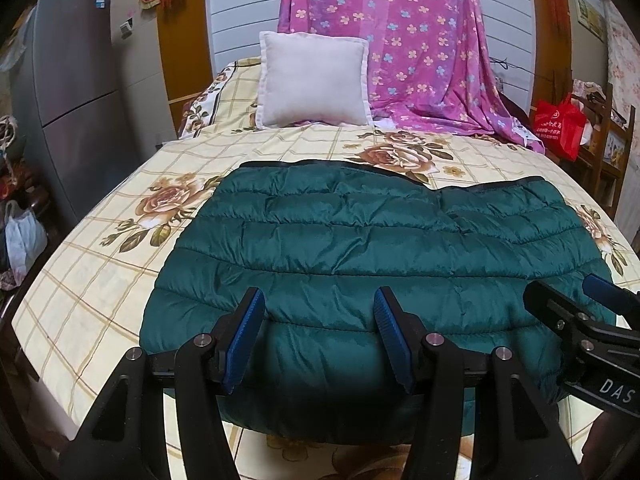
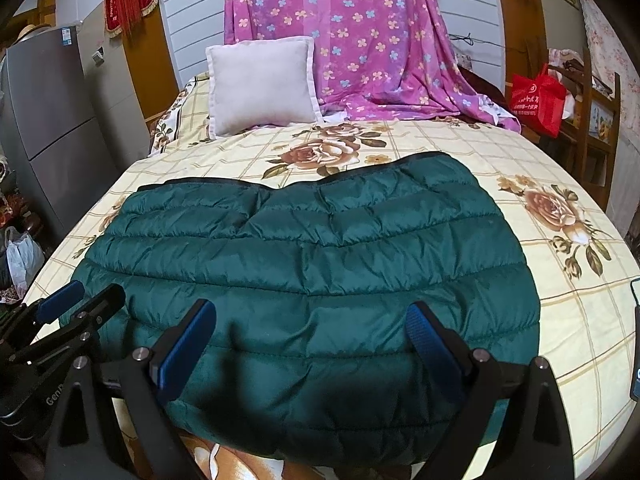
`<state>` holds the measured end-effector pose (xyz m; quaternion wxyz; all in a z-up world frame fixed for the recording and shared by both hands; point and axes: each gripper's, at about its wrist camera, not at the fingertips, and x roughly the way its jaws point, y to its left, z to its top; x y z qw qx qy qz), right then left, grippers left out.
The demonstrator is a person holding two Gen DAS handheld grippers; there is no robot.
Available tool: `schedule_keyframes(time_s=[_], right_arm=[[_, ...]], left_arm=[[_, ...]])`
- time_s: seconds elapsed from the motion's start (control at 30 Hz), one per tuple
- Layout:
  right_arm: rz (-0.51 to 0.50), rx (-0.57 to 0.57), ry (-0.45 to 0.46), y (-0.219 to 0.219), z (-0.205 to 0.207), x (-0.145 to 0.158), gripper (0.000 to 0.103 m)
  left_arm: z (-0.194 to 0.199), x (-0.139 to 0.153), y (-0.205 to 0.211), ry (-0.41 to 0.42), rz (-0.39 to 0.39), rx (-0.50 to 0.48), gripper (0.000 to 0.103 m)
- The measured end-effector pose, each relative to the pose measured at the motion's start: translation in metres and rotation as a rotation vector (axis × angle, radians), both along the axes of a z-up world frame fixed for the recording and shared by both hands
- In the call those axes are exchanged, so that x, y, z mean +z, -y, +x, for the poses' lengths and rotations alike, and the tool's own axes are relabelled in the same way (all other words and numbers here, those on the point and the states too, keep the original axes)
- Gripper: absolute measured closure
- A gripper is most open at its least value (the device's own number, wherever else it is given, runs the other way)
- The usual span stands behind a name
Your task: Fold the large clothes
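A dark green quilted down jacket [image 1: 360,240] [image 2: 300,248] lies folded into a broad flat bundle on the flowered bed sheet [image 1: 100,280] [image 2: 580,320], its black-trimmed edge toward the far side. My left gripper [image 1: 319,304] hovers over the jacket's near left part, jaws apart, nothing between the blue pads [image 1: 244,336]. My right gripper [image 2: 311,310] hangs over the near middle of the jacket, jaws wide apart and empty. Each gripper shows in the other's view: the right gripper [image 1: 566,286] at the right edge, the left gripper [image 2: 94,290] at the left edge.
A white cushion [image 1: 312,80] [image 2: 262,84] and a draped pink flowered sheet [image 1: 400,40] [image 2: 352,40] stand at the bed's head. A grey fridge [image 1: 68,100] is left of the bed, a red bag [image 1: 560,124] on wooden shelves at right. A dark device [image 2: 636,340] lies at the bed's right edge.
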<state>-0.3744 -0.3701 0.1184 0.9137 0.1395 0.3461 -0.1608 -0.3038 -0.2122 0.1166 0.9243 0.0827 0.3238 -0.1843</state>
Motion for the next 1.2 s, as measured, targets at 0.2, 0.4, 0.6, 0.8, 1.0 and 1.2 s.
schedule_keyframes(time_s=[0.2, 0.4, 0.6, 0.8, 1.0, 1.2], right_arm=[[0.006, -0.001, 0.002, 0.0003, -0.0006, 0.0001, 0.005], [0.002, -0.002, 0.0, -0.0001, 0.0002, -0.0003, 0.005], [0.002, -0.001, -0.002, -0.0008, 0.0005, -0.0006, 0.005], [-0.002, 0.005, -0.006, -0.002, 0.0015, -0.0011, 0.005], [-0.001, 0.005, -0.006, -0.002, 0.0028, -0.001, 0.005], [-0.001, 0.01, -0.013, -0.0016, 0.0059, -0.0011, 0.005]], left_arm=[[-0.0013, 0.0008, 0.002, 0.003, 0.003, -0.001, 0.073], [-0.0013, 0.0008, 0.0019, 0.003, 0.003, -0.003, 0.073], [-0.0012, 0.0007, 0.002, 0.002, 0.002, -0.002, 0.073], [-0.0012, 0.0007, 0.0024, 0.0, -0.002, 0.001, 0.073], [-0.0009, 0.0011, 0.0033, 0.001, -0.011, 0.004, 0.073], [0.0032, 0.0026, -0.0008, 0.0, -0.03, -0.004, 0.073]])
